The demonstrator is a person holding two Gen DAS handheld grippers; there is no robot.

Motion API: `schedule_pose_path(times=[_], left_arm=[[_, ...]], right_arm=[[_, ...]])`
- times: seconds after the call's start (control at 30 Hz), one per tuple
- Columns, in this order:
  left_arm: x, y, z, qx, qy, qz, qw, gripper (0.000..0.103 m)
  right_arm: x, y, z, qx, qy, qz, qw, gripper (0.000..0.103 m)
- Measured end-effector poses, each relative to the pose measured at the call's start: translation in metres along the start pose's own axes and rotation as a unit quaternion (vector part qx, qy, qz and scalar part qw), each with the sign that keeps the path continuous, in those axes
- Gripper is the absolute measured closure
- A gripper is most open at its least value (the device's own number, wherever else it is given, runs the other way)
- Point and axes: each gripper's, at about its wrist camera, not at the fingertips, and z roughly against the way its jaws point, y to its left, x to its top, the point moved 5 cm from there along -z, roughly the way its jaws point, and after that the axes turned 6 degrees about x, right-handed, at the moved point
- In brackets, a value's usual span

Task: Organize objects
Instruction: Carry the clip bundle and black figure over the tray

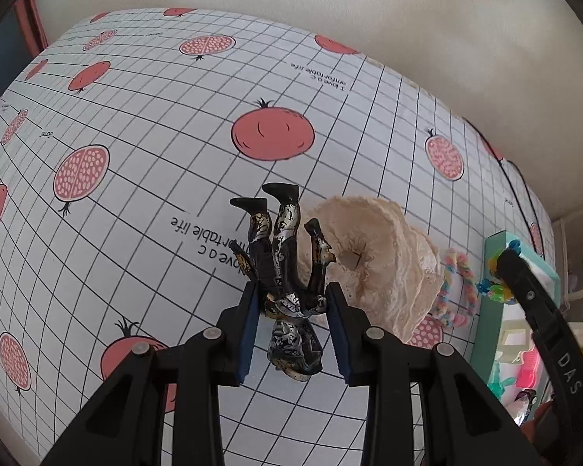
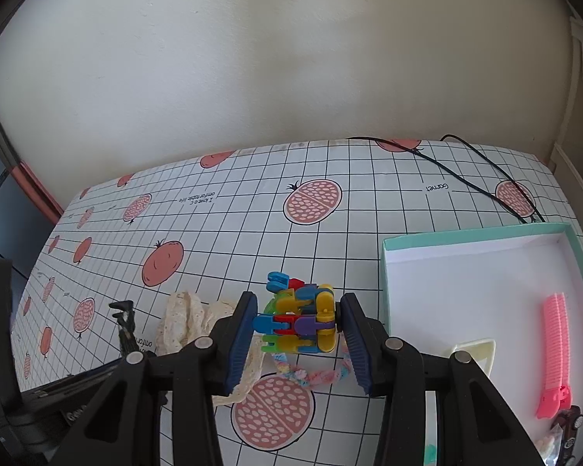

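My left gripper [image 1: 293, 303] is shut on a black, silver and gold toy figure [image 1: 287, 272], held upside down with its legs pointing away, above the pomegranate-print tablecloth [image 1: 155, 116]. The figure also shows in the right wrist view [image 2: 125, 320]. My right gripper [image 2: 297, 322] is shut on a ball of colourful plastic links [image 2: 297, 316], held above the table just left of a mint-edged white box [image 2: 482, 233]. In the left wrist view the links [image 1: 495, 283] and the right gripper's finger [image 1: 540, 310] are at the box [image 1: 489, 310].
A cream lace roll [image 1: 373, 256] lies beside the figure. A pastel braided loop [image 2: 311, 376] lies under the right gripper. The box holds a pink comb clip [image 2: 554, 353], a cream square piece [image 2: 474, 353] and a small toy car [image 2: 569, 427]. A black cable [image 2: 486, 178] runs at the far right.
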Motion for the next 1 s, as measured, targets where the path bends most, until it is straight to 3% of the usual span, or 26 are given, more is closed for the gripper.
schedule_pose_path(times=[0.57, 1.0], left_arm=[[0.017, -0.009, 0.026, -0.005, -0.049, 0.011, 0.9987, 0.067], [-0.002, -0.092, 0.046, -0.036, -0.075, -0.056, 0.995, 0.067]], right_arm=[[0.003, -0.006, 0.011, -0.001, -0.004, 0.002, 1.0, 0.056], [0.007, -0.083, 0.053, -0.036, -0.023, -0.037, 0.998, 0.056]])
